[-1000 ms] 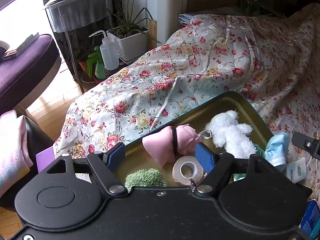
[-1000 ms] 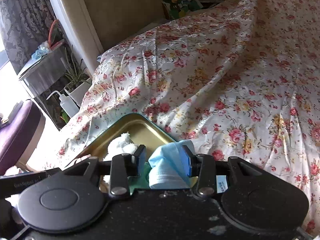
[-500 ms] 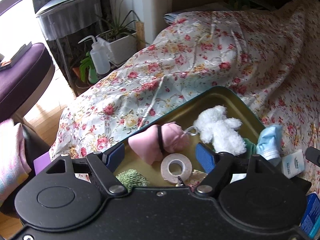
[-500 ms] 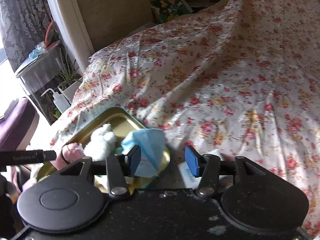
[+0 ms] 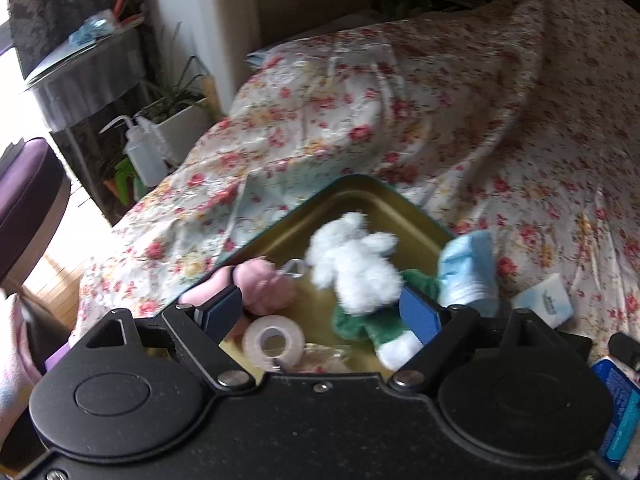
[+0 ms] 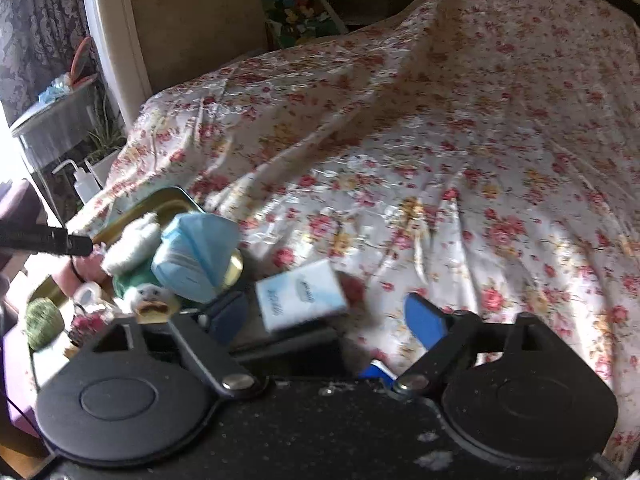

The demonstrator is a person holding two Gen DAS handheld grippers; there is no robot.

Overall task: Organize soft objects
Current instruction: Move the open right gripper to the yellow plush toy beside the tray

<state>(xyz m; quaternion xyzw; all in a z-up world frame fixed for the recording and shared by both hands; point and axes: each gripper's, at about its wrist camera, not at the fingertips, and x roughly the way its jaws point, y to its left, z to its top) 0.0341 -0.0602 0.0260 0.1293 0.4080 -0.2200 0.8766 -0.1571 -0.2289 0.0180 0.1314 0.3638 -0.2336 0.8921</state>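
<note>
Left wrist view: left gripper (image 5: 320,312) stands with jaws spread, having just been opening, with nothing pinched between the blue pads (image 5: 420,314). It hangs over the near end of a gold-lined tin tray (image 5: 360,196) that rests on a bed under a floral bedspread (image 5: 460,120). Inside the tray lie a white plush toy (image 5: 352,260), a green plush piece (image 5: 368,320) touching it, a pink soft item (image 5: 260,284) at the left rim, and a roll of clear tape (image 5: 274,340) near the gripper. A blue face mask (image 5: 466,268) is draped over the tray's right rim. A small white tissue pack (image 5: 546,300) lies on the bedspread just beside the tray, outside it.

Right wrist view: right gripper (image 6: 326,318) has jaws spread wide, having just been opening; nothing is pressed between them. The blue face mask (image 6: 196,256) sits free on the tray's (image 6: 172,196) near corner, left of the gripper. The white tissue pack (image 6: 300,300) lies on the bedspread (image 6: 440,160) between the open fingers but untouched by either pad. The white plush toy (image 6: 132,244) lies beyond the mask, and a green fuzzy ball (image 6: 42,320) sits at the tray's far left. The picture is blurred.
</note>
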